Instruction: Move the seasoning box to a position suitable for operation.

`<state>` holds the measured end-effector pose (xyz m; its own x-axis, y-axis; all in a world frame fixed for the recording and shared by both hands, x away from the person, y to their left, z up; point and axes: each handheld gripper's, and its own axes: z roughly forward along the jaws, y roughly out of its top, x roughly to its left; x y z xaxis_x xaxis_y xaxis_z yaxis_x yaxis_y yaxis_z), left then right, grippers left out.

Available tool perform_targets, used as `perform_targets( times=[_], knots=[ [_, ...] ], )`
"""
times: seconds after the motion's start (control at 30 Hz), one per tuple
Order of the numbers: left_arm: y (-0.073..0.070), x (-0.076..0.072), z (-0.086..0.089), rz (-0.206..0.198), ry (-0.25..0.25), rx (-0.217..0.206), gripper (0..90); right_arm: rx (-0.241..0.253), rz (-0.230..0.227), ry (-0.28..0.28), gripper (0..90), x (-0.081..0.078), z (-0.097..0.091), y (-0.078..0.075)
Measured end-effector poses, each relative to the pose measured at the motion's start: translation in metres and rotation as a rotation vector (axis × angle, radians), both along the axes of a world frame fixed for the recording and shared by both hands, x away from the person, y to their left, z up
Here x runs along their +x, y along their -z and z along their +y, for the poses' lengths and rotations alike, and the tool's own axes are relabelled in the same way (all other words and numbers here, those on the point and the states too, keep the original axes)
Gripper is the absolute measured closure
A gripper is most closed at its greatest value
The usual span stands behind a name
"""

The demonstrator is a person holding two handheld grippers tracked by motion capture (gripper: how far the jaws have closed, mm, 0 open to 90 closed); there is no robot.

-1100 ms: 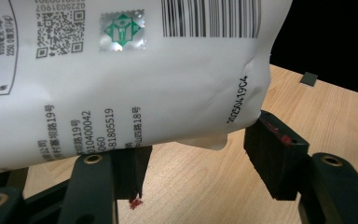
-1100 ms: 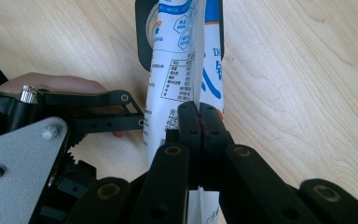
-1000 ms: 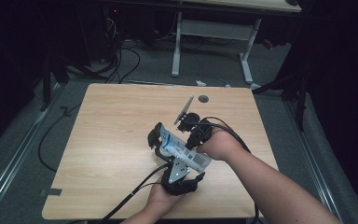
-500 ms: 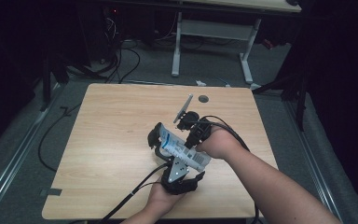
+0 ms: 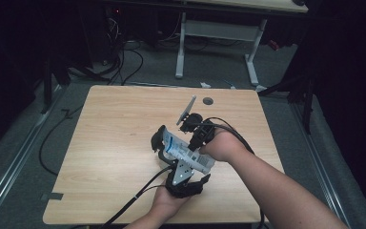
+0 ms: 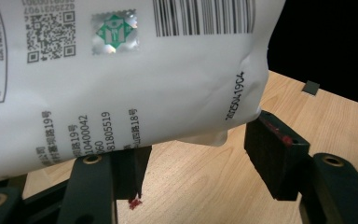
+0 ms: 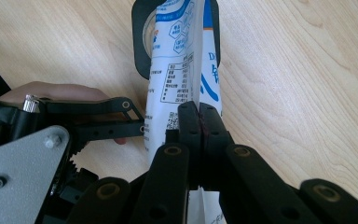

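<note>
A white pouch with blue print is held just above the wooden table, between the two hand-held grippers. My right gripper comes in from the right and is shut on the pouch's thin edge; its jaws are pinched together on it. My left gripper reaches up from the near edge. Its jaws stand wide, with the pouch's barcode end hanging between and above the pads, which do not press on it. A black ring-shaped object sits at the pouch's far end.
A round cable hole lies near the table's far edge. Behind the table stands another desk's white frame, with cables on the floor. The table's left half is bare wood. A cable trails off the near edge.
</note>
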<state>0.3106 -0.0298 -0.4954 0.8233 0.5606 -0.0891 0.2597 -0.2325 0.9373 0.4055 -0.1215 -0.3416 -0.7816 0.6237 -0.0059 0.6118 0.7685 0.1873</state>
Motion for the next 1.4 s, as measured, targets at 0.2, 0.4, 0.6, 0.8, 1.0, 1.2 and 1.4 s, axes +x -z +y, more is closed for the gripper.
perform_targets(
  times=[0.2,0.4,0.6,0.8,1.0,1.2,1.4],
  knots=[
    [-0.0024,0.0008,0.0001,-0.003,-0.002,-0.004,43.4,0.005,-0.013,0.001,90.0,-0.0009,-0.0005,-0.0029],
    [-0.0034,0.0012,0.0006,-0.008,-0.003,-0.005,43.5,0.005,-0.026,-0.002,90.0,-0.0012,-0.0001,-0.0048],
    [-0.0045,0.003,0.0009,-0.01,-0.001,-0.001,43.6,0.008,-0.032,0.002,90.0,-0.0012,-0.0005,-0.0061],
    [-0.0048,0.0029,0.0,-0.01,0.0,-0.003,43.6,0.006,-0.032,0.011,90.0,-0.0019,-0.0012,-0.0072],
    [-0.0058,0.003,-0.0006,-0.01,0.0,-0.004,43.6,0.005,-0.04,0.002,90.0,-0.0018,-0.0027,-0.0079],
    [-0.0058,0.0033,-0.0006,-0.01,-0.001,-0.004,43.6,0.009,-0.041,0.003,90.0,-0.0019,-0.0024,-0.008],
    [-0.0055,0.0034,-0.0001,-0.01,-0.002,-0.001,43.7,0.004,-0.038,0.005,90.0,-0.0016,-0.0014,-0.0077]
  ],
)
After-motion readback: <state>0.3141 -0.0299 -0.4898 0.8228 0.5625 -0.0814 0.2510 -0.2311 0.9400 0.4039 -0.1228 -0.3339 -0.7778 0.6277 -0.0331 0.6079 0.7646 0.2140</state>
